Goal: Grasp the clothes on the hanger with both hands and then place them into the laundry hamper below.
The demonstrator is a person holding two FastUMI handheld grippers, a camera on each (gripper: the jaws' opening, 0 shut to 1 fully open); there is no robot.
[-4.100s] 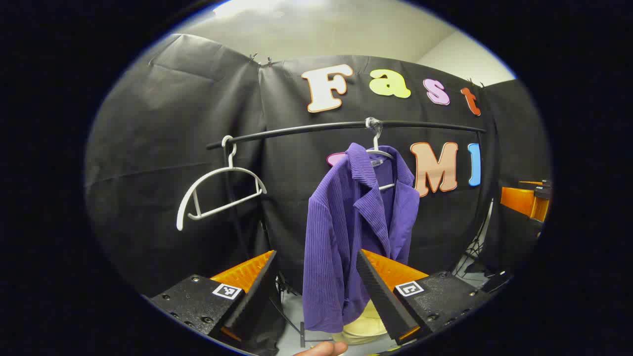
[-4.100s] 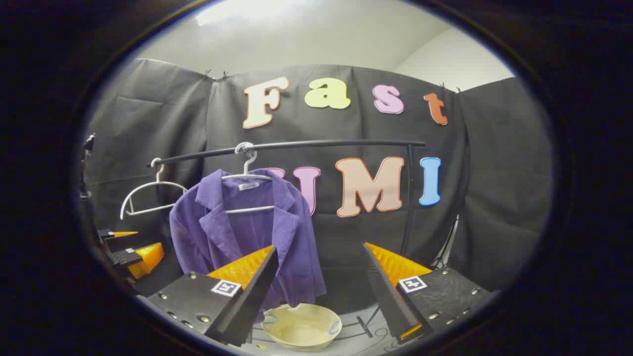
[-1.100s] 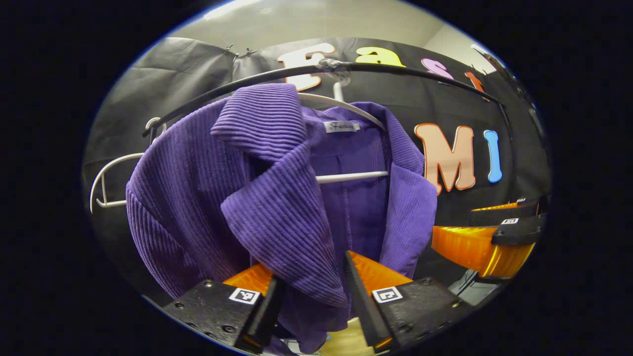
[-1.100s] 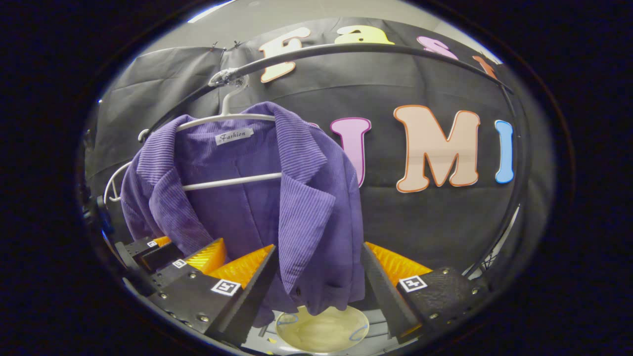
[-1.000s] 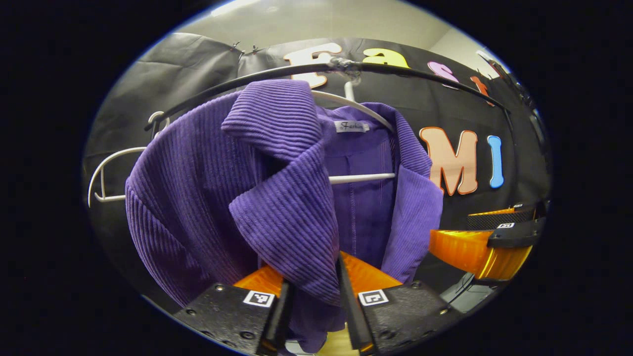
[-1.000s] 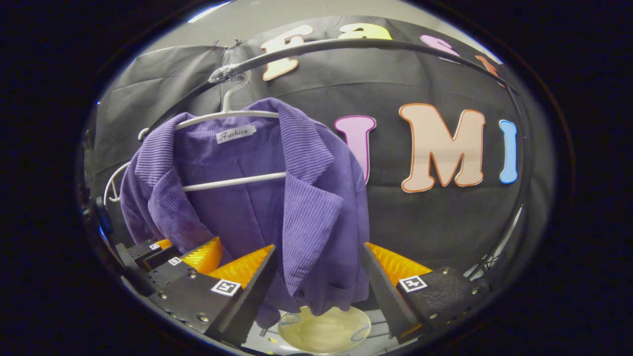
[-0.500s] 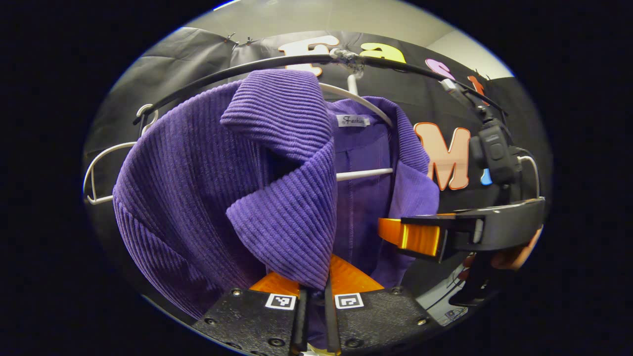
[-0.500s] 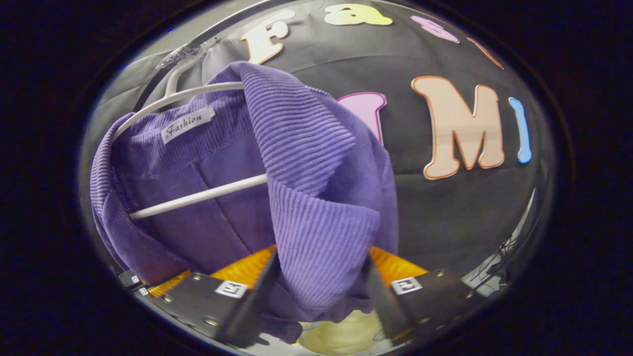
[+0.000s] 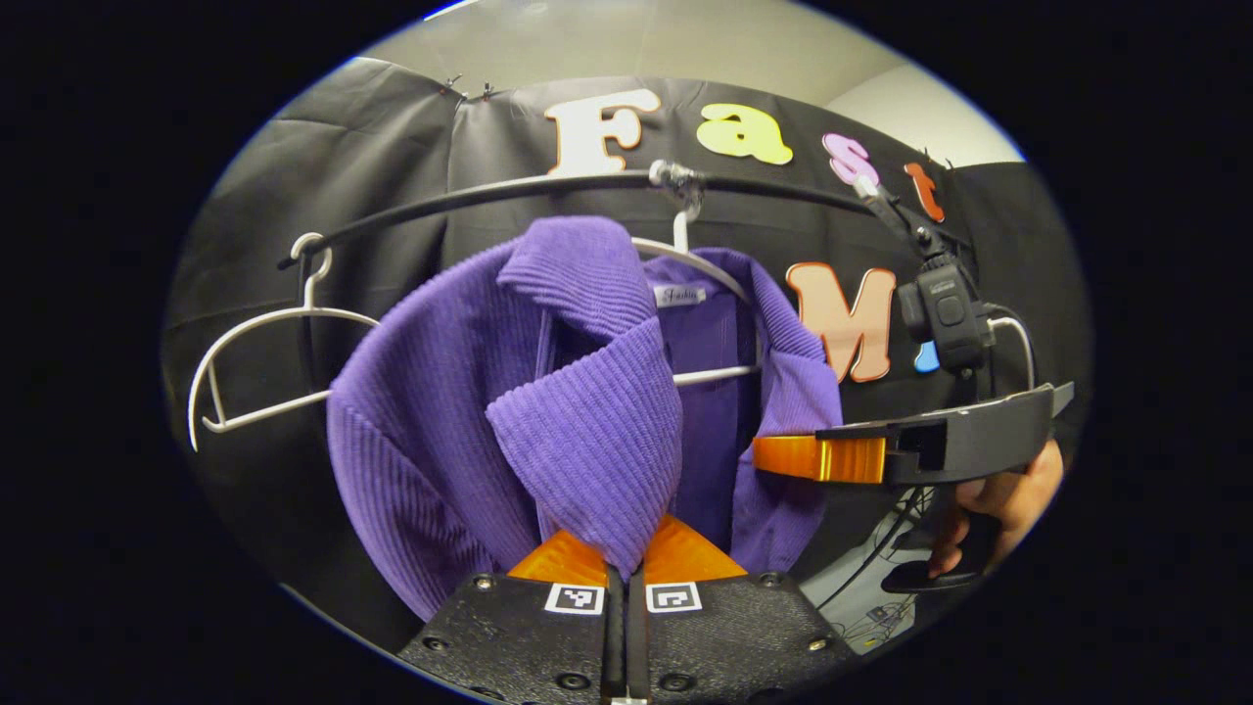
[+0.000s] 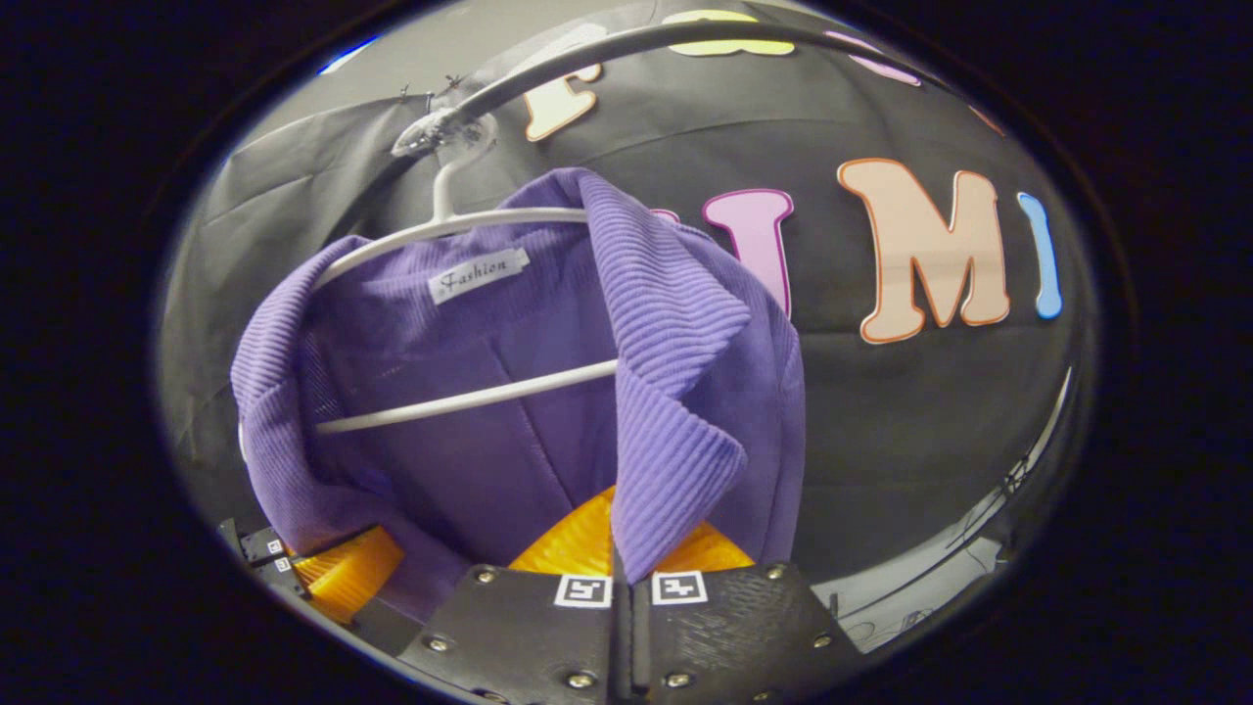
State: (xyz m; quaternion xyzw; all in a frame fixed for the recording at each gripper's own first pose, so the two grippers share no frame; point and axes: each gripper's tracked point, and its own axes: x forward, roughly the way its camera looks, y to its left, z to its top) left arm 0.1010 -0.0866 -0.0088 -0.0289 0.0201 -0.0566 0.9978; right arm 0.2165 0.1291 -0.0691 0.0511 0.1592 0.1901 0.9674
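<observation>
Left tongs (image 9: 625,568) pinch the purple corduroy jacket's (image 9: 578,431) left lapel at lower centre; right tongs (image 10: 626,568) pinch its other lapel.

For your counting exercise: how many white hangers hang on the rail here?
2. A bare hanger hangs at the rail's left end in the left gripper view; the other hanger carries the purple jacket. None looks hidden.

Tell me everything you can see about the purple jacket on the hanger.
The purple jacket is ribbed, corduroy-looking fabric with a wide notched collar and a small white neck label. It hangs open-fronted on a white hanger hooked over the black rail. The left gripper is shut on one lapel tip, the right gripper on the other.
</observation>
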